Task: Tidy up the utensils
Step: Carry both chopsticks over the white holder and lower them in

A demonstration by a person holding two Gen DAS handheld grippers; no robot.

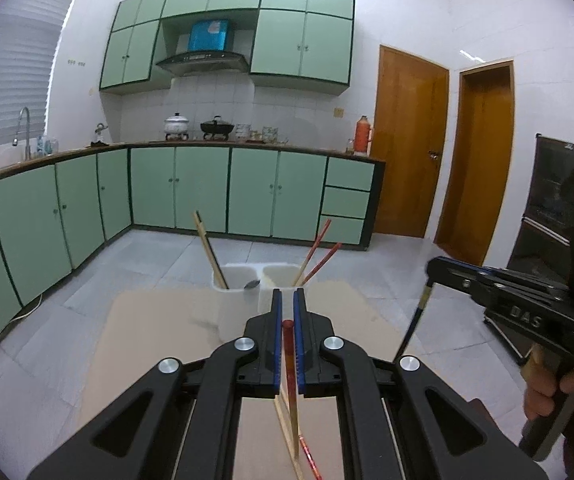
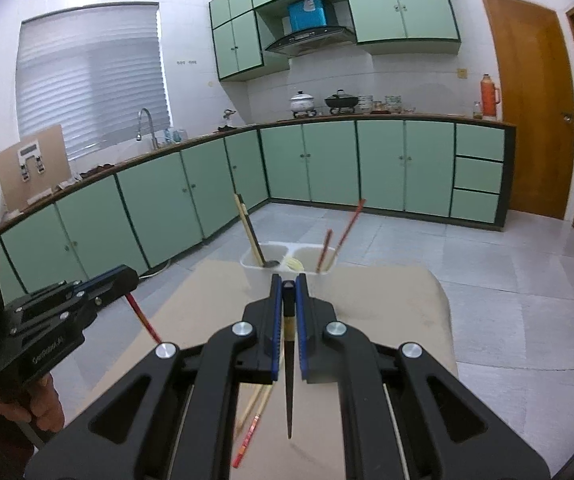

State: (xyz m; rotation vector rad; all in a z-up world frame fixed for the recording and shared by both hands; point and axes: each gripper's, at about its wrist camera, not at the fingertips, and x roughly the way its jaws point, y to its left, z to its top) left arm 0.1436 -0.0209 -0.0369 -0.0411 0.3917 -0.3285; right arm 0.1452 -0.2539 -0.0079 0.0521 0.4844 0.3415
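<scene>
Two claws (image 1: 287, 300) (image 2: 288, 284) — each clamping one chopstick (image 1: 289, 344) (image 2: 288, 320) — one two-compartment holder (image 1: 243, 280)

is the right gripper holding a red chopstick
No, the right gripper is shut on a black chopstick; the red chopstick sits in the left gripper.

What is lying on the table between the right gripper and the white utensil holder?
Nothing: in the right wrist view, bare table separates the right gripper, shut on a black chopstick, from the white utensil holder.
</scene>
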